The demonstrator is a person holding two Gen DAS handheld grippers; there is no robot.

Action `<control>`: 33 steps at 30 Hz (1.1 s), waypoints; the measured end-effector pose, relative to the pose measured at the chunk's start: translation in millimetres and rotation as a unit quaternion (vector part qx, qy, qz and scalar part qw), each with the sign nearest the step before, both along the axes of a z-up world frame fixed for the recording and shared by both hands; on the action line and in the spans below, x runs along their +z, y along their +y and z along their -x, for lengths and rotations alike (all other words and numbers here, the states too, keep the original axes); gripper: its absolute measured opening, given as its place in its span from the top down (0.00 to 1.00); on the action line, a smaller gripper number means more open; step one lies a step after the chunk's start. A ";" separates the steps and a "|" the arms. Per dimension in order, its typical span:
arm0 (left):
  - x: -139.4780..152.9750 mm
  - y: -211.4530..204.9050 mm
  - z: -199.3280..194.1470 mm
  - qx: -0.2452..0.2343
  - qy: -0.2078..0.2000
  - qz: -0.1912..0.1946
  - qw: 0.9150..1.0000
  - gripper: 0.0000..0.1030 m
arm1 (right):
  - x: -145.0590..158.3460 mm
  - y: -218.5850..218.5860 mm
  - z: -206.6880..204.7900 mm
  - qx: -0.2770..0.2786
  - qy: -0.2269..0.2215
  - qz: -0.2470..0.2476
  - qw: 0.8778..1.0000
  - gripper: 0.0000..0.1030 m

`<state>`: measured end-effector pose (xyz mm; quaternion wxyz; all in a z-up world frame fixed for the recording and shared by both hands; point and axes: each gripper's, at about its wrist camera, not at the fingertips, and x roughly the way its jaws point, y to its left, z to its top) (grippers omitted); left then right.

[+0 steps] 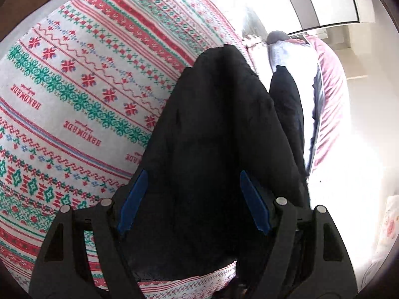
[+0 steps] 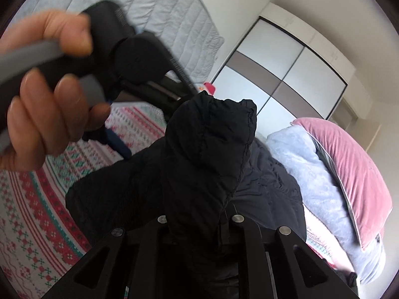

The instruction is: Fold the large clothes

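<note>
Left tongs gape over a black coat; right tongs pinch its bunched edge (mid-fold, likely); next, lay it flat on the bedspread

Black jacket bulks between blue fingers of left tongs. Patterned bed cover bare leftward; pink pillow and pale blanket crowd right.

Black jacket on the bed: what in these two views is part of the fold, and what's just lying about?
In the job:
- black jacket
- right hand-held gripper, pinching a bunched part of the jacket
- left hand-held gripper, pads apart over the jacket
- patterned bedspread, the folding surface

Lying about:
- pink pillow
- pale blue blanket
- wardrobe
</note>
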<state>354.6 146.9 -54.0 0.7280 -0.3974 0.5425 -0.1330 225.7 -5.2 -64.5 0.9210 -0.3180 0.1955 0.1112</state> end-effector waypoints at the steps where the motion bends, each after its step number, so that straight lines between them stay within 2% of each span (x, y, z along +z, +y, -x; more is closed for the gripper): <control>1: 1.2 -1.9 4.3 0.005 0.003 0.004 1.000 0.26 | -4.0 1.1 -1.6 0.002 0.006 0.003 1.000 0.81; 4: 3.2 14.3 5.1 0.027 0.004 0.013 1.000 0.26 | -13.9 2.9 -6.6 0.007 0.025 0.002 1.000 0.79; 8: 13.7 24.6 18.3 0.045 -0.028 -0.006 0.999 0.26 | -22.8 4.3 -11.0 0.017 0.050 0.003 0.999 0.76; 11: 23.9 16.4 21.7 0.025 -0.059 -0.031 0.997 0.26 | -29.2 4.4 -13.5 0.024 0.073 0.000 0.997 0.69; 14: 28.3 -4.4 20.1 -0.015 -0.075 -0.055 0.996 0.26 | -33.3 3.2 -11.2 0.038 0.077 0.003 0.996 0.55; 17: 36.4 -19.2 17.3 -0.025 -0.093 -0.095 0.991 0.26 | -25.1 1.7 -2.3 0.057 0.095 0.009 0.994 0.45; 19: 46.4 -23.6 19.8 -0.026 -0.112 -0.123 0.986 0.26 | -5.1 -8.4 4.1 0.090 0.132 -0.024 0.987 0.38; 21: 57.9 -27.9 23.9 -0.027 -0.136 -0.154 0.978 0.26 | 25.4 -32.2 20.4 0.134 0.152 -0.087 0.975 0.30; 23: 67.0 -34.4 26.9 -0.029 -0.158 -0.183 0.970 0.26 | 49.0 -55.4 36.8 0.175 0.155 -0.132 0.963 0.24; 25: 75.3 -43.8 31.4 -0.035 -0.182 -0.207 0.961 0.26 | 70.0 -84.1 52.9 0.212 0.132 -0.176 0.952 0.24; 27: 80.3 -58.3 34.0 -0.054 -0.206 -0.222 0.952 0.26 | 84.3 -115.5 44.8 0.190 0.119 -0.232 0.947 0.24; 29: 80.9 -77.7 28.3 -0.082 -0.216 -0.221 0.948 0.26 | 84.4 -138.0 23.1 0.131 0.134 -0.285 0.940 0.24; 32: 70.3 -96.9 21.1 -0.107 -0.197 -0.234 0.946 0.27 | 66.5 -163.7 -18.8 0.021 0.189 -0.336 0.922 0.24; 33: 64.7 -102.1 18.6 -0.114 -0.184 -0.249 0.944 0.34 | 56.5 -169.0 -30.0 -0.013 0.205 -0.339 0.918 0.24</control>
